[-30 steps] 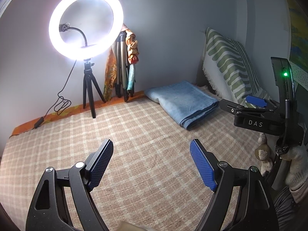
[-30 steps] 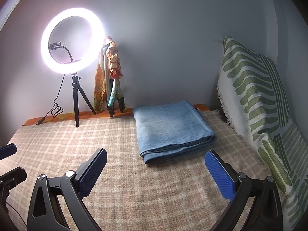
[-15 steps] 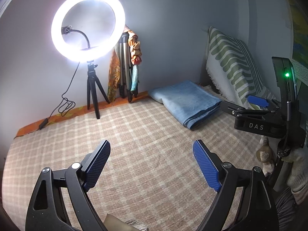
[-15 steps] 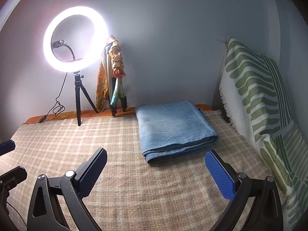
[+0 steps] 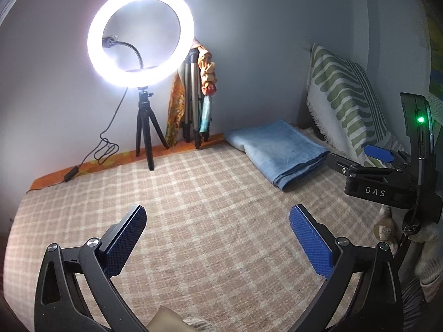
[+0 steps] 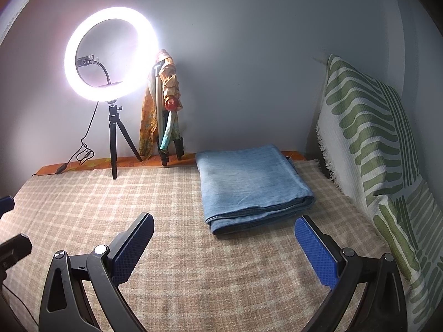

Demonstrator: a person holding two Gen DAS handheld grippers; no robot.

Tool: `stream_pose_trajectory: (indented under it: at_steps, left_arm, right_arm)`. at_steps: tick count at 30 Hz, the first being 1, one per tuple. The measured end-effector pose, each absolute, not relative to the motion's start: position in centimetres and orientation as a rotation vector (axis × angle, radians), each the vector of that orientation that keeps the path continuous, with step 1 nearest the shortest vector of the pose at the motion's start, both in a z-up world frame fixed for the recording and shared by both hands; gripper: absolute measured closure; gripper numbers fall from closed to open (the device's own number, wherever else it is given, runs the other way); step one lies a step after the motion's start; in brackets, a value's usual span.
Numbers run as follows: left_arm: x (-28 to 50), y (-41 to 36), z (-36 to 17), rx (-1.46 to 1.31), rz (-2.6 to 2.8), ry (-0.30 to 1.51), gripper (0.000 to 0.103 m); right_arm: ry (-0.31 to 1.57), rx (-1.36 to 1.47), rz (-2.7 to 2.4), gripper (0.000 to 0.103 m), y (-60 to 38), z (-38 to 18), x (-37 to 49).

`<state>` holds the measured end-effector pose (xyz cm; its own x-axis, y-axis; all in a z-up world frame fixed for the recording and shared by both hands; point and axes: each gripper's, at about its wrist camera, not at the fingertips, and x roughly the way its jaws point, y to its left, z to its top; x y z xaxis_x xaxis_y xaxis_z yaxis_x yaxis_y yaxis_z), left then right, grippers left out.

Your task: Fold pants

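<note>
The blue denim pants (image 6: pixel 252 182) lie folded into a flat rectangle at the back right of the checked bedspread (image 6: pixel 138 193); they also show in the left wrist view (image 5: pixel 279 152). My right gripper (image 6: pixel 224 238) is open and empty, just in front of the folded pants' near edge. My left gripper (image 5: pixel 218 232) is open and empty over bare bedspread (image 5: pixel 193 193), left of and apart from the pants. The right gripper's body (image 5: pixel 387 177) shows at the right of the left wrist view.
A lit ring light on a small tripod (image 6: pixel 110 61) stands at the back left, its cable trailing along the wall. A folded tripod draped with cloth (image 6: pixel 163 110) leans beside it. A green-and-white patterned pillow (image 6: pixel 373 138) stands against the right wall.
Both grippers have drifted slightly left and back, so the scene shifts right in both views. The folded pants have not moved. Both jaws stay open.
</note>
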<state>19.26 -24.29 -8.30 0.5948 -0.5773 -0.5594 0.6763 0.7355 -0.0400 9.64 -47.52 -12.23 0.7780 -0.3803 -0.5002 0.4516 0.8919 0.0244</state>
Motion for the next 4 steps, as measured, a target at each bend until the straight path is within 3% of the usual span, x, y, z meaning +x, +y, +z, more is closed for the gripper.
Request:
stream_pose_trajectory:
  at_steps: [4]
  left_arm:
    - [19.01,-24.19,-8.23,0.182,-0.735,0.563,0.000]
  right_arm:
    - [0.512,0.140,-0.445,0.000,-47.52,-12.26,9.76]
